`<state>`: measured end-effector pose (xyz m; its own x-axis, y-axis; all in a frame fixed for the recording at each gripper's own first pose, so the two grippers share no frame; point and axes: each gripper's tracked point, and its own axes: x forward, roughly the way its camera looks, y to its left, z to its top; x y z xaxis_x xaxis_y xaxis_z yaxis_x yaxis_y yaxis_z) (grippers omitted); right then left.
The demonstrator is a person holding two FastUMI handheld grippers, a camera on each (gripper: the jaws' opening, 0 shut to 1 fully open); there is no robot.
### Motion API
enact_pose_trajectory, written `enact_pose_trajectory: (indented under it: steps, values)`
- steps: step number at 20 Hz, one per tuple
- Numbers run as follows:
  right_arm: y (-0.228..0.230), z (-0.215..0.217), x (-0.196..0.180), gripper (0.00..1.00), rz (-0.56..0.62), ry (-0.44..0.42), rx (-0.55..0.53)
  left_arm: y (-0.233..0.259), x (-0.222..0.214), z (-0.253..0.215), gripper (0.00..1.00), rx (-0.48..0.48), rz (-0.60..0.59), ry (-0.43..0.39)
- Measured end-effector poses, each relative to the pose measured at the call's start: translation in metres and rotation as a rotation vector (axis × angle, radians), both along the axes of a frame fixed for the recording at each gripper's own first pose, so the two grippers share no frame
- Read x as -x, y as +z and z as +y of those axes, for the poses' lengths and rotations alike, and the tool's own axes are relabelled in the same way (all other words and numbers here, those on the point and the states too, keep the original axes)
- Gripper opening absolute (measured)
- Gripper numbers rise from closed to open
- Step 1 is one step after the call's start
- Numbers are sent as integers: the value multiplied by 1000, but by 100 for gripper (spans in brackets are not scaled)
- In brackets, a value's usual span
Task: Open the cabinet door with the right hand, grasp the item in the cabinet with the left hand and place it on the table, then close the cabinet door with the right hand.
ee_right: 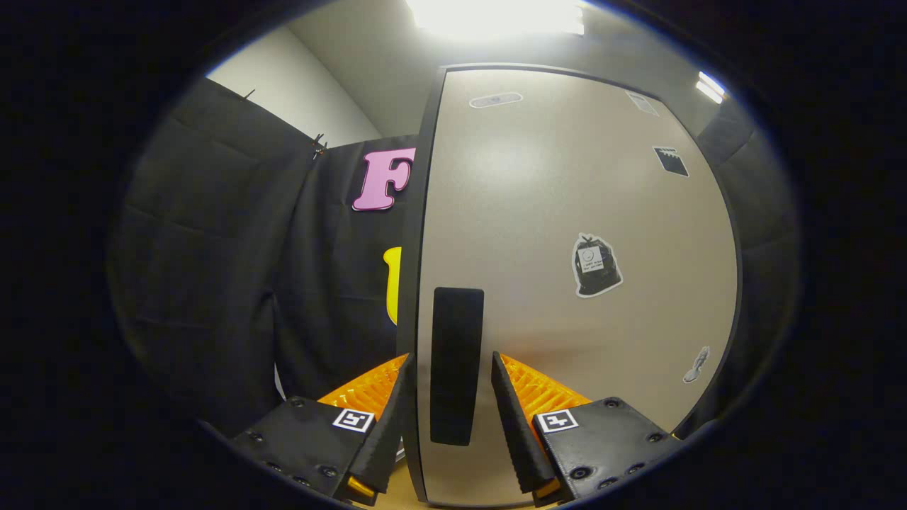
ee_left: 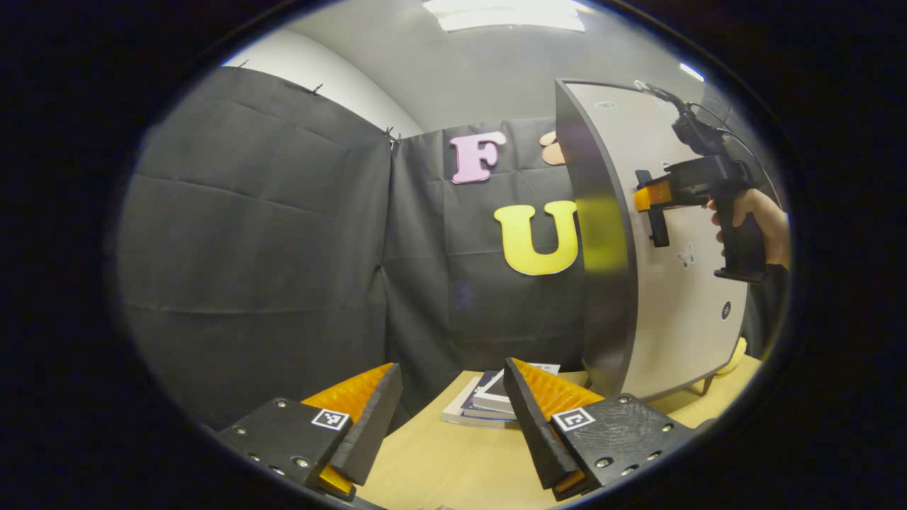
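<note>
Right gripper view: right tool (ee_right: 446,418) straddles door handle (ee_right: 455,365); fingers apart.

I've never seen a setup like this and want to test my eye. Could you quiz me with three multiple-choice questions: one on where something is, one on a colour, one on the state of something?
1. Where does the pile of books lie?
A. on the table beside the cabinet
B. on top of the cabinet
C. on the floor

2. What colour is the door handle?
A. white
B. black
C. red

3. How do the jaws of the left gripper stand?
A. shut on a book
B. shut on nothing
C. open, holding nothing

Answers:
1 A: the books rest on the tabletop by the cabinet's foot.
2 B: the handle is a black bar on the pale door.
3 C: a wide gap shows between the jaws, with nothing in it.
</note>
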<state>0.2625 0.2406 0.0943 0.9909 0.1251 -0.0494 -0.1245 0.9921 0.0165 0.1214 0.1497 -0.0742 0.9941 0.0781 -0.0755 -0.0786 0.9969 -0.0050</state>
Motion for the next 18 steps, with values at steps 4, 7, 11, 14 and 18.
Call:
enact_pose_trajectory:
  steps: [4,7,11,14,18]
  values:
    - [-11,3,0,38,68,-12,-12,-1,-4,6,88,12,3,4]
    - [-11,1,-3,22,105,13,-13,6,-2,3,88,4,-9,4]
    - [-14,3,5,10,138,71,-22,9,-1,-6,87,11,-11,0]
    - [-8,5,18,10,143,125,-40,21,1,-17,87,5,-21,-7]
    - [-2,5,40,10,161,219,-58,35,4,-40,88,9,-32,-26]
